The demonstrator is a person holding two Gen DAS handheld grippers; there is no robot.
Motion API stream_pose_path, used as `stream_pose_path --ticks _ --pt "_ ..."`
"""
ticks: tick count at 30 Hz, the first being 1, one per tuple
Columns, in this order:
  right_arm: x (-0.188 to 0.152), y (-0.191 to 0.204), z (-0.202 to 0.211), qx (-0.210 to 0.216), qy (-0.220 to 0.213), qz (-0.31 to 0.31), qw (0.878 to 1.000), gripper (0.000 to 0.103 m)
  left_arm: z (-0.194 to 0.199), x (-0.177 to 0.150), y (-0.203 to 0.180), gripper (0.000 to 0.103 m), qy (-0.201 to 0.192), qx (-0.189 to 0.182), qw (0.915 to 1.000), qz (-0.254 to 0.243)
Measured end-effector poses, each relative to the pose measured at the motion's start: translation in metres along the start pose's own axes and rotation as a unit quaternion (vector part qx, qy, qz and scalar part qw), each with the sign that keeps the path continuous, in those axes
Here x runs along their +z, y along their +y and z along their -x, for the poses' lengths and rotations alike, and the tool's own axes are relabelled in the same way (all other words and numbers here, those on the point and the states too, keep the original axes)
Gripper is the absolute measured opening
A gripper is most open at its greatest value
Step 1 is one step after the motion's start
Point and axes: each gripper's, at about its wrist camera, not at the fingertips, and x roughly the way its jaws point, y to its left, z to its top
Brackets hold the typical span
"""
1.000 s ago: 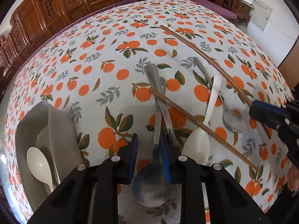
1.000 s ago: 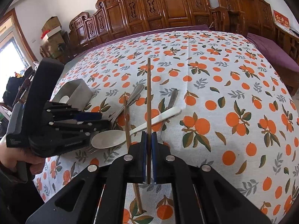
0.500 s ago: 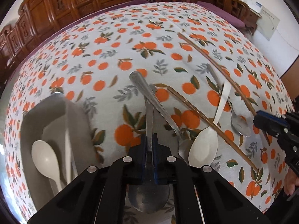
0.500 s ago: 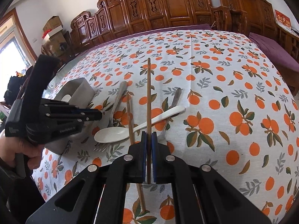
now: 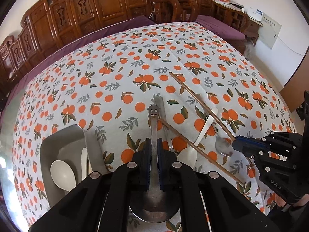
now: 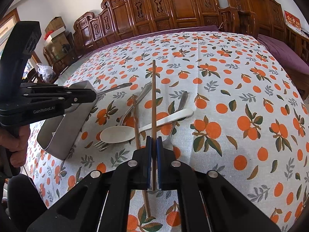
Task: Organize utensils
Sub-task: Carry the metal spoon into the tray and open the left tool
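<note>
Lifted now: metal spoon (image 5: 154,135) (left gripper (image 5: 154,150) clamped).

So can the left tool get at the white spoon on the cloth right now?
Probably not yet: the left tool is shut on a metal spoon, and a chopstick lies across the white spoon.

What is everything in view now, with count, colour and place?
Metal spoons: 2, silver; smiley-handled spoon in left hand-held gripper, plain spoon on tablecloth.
Chopsticks: 2, brown; one in right hand-held gripper, one on cloth.
Cream spoons: 2; one in tray, one on cloth.
Fork: 1, silver; partly under the loose cream spoon.
Tray: 1, grey metal; cloth's left side.
Tablecloth: 1, white, orange print.
Carved chairs: several, brown; behind table.
Hand-held grippers: 2, black, blue pads; both shut.
Hand: 1; on left gripper's handle.
</note>
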Motion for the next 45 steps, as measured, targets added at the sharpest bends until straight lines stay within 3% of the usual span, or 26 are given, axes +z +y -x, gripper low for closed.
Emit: stream_pose_path --ticks 11,21,31,45 --pt "0.007 0.029 -0.002 0.011 -0.005 0.023 1.0 0.006 0.032 -0.023 0.025 0.005 -0.022 0.006 0.9996 0.016" --pt "0.008 0.069 -0.01 0.027 -0.001 0.057 0.998 0.006 0.055 -0.056 0.08 0.005 -0.04 0.022 0.9973 0.058" --pt "0.005 0.075 -0.02 0.025 0.013 0.066 0.997 0.006 0.023 -0.084 0.102 0.005 -0.018 0.033 0.9953 0.089" --pt "0.004 0.075 -0.026 0.028 0.019 0.069 0.997 0.006 -0.007 -0.087 0.099 0.006 -0.002 0.039 0.9951 0.091"
